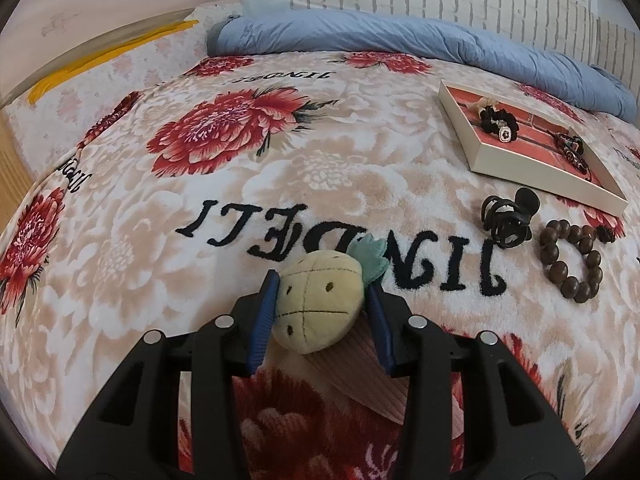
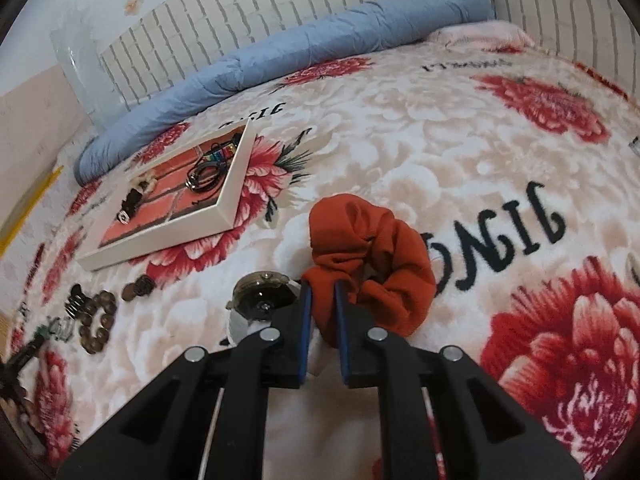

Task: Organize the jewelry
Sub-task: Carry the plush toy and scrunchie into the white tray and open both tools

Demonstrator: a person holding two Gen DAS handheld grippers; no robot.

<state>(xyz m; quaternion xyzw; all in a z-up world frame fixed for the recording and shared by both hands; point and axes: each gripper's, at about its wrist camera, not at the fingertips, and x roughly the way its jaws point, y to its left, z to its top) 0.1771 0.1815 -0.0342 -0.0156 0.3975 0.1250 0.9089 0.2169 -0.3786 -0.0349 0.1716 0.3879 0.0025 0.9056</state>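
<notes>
My left gripper (image 1: 322, 286) is shut on a plush pineapple hair piece (image 1: 318, 306) with a pink corduroy part below it, held above the floral blanket. My right gripper (image 2: 320, 290) is shut on an orange scrunchie (image 2: 372, 256) that rests on the blanket. A shallow white tray with a red floor (image 1: 500, 160) lies at the far right in the left wrist view and holds a black scrunchie (image 1: 498, 120) and dark bracelets (image 1: 572, 152). The tray (image 2: 224, 210) also shows left of centre in the right wrist view.
A black claw clip (image 1: 508, 220) and a brown bead bracelet (image 1: 570, 258) lie on the blanket in front of the tray. A round watch-like piece (image 2: 262, 294) lies left of my right gripper. A rolled blue quilt (image 1: 400, 36) lines the brick-pattern wall.
</notes>
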